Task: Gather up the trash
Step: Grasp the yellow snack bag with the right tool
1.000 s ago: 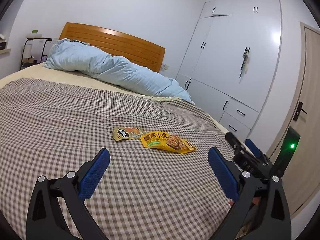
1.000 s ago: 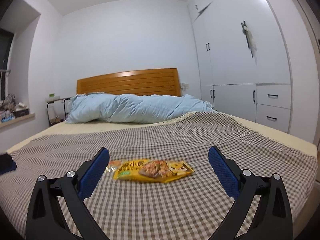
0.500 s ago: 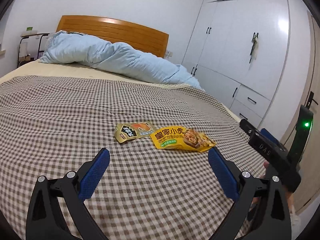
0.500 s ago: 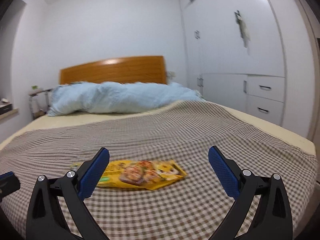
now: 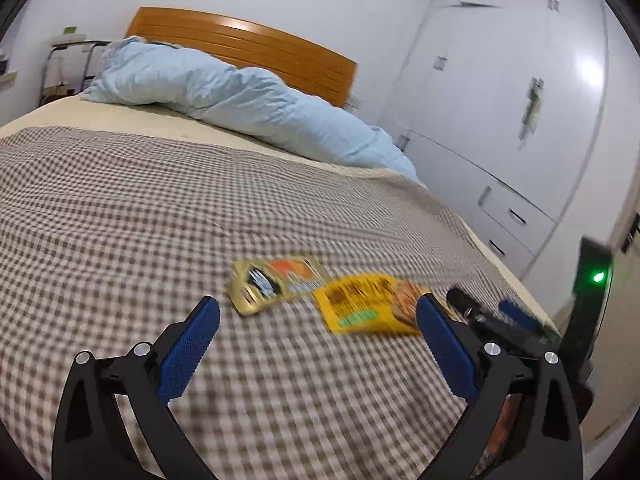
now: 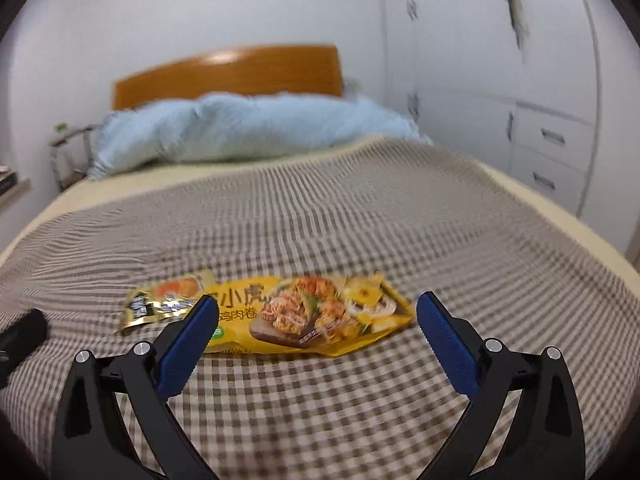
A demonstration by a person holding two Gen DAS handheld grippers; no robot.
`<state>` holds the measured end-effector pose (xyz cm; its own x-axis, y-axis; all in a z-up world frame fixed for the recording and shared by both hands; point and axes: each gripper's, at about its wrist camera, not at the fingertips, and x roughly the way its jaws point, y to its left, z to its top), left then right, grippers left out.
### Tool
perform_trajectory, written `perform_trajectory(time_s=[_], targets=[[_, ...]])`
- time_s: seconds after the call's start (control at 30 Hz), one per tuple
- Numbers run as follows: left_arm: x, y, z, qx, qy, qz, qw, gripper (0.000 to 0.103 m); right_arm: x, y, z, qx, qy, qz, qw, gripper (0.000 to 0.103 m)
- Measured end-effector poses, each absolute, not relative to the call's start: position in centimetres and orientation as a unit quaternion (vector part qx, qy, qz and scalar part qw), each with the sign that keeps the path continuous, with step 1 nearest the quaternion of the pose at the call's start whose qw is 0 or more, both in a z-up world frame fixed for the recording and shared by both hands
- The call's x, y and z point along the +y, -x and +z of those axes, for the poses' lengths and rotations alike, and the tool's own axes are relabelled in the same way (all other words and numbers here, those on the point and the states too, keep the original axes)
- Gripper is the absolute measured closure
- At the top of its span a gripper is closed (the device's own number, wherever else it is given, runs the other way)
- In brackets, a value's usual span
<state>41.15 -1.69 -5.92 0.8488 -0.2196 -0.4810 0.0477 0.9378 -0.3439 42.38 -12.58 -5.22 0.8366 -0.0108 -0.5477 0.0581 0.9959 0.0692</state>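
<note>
Two snack wrappers lie flat on the checked bedspread (image 5: 120,220). The yellow wrapper (image 6: 312,314) sits just beyond my right gripper (image 6: 318,312), which is open and empty above the cover. A smaller gold wrapper (image 6: 160,300) touches its left end. In the left wrist view the gold wrapper (image 5: 276,284) lies ahead of my open left gripper (image 5: 318,312), with the yellow wrapper (image 5: 368,308) to its right, partly behind the right finger (image 5: 444,344). The other gripper (image 5: 500,324) shows at the right edge there.
A rumpled light-blue duvet (image 5: 224,100) lies across the head of the bed by the wooden headboard (image 5: 256,44). White wardrobes with drawers (image 5: 500,120) line the right wall. A small rack (image 5: 64,64) stands at the far left.
Both grippers have moved closer to the wrappers, which now look larger and lie just past the fingertips. Both stay open. The wrappers have not moved.
</note>
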Motion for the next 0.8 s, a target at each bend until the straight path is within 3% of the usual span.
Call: perform_trajectory(time_s=[0.17, 0.33, 0.43, 0.8], targets=[[0.2, -45.1, -5.2, 0.278, 0.154, -0.052, 0.947, 0.008, -10.7, -48.8, -6.1, 0.333, -0.128, -0.116, 0.927, 0.008], [1.6, -46.2, -7.0, 0.282, 0.188, -0.064, 0.939, 0.008, -8.9, -53.8, -9.4, 0.421, -0.101, -0.258, 0.864, 0.008], [1.4, -46.3, -7.0, 0.278, 0.194, -0.076, 0.938, 0.008, -9.2, -52.8, -11.7, 0.445, -0.119, -0.279, 0.843, 0.008], [0.5, -47.1, -7.9, 0.289, 0.181, -0.098, 0.935, 0.008, -11.1, -47.1, -12.2, 0.465, -0.089, -0.192, 0.860, 0.008]])
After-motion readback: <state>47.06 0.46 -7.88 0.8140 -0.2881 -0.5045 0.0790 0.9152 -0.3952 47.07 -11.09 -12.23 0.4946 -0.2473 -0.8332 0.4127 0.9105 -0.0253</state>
